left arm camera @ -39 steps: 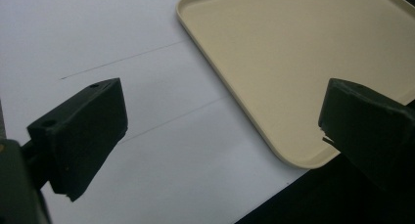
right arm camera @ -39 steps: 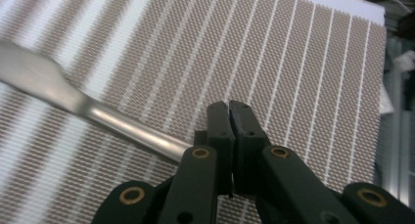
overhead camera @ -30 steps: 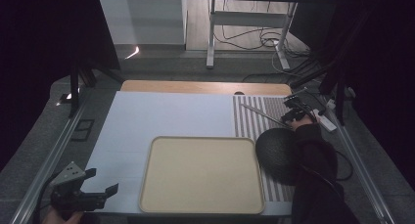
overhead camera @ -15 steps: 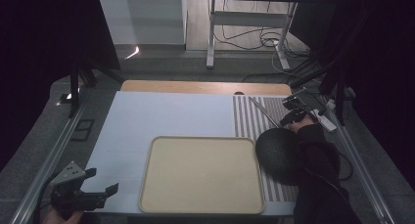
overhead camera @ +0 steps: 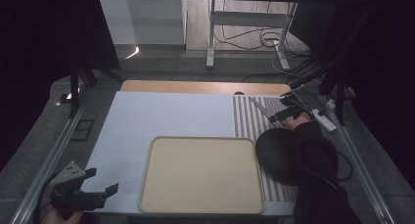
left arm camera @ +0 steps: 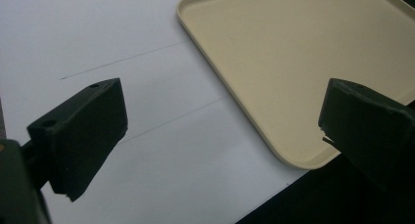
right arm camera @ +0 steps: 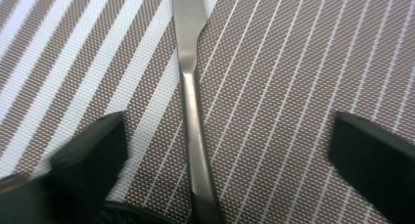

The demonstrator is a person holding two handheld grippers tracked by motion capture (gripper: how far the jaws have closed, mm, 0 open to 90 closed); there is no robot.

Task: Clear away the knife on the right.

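right tongs just opened, straddling knife on striped placemat, right of frame | black plate close below | beige tray lower centre | left tongs released, lower left

- Setting: a lab-style recording station in a dim room.
- Evidence: white-covered table framed by metal rails at 9 o'clock.
- Evidence: desk legs and loose cables on the floor at 12 o'clock.
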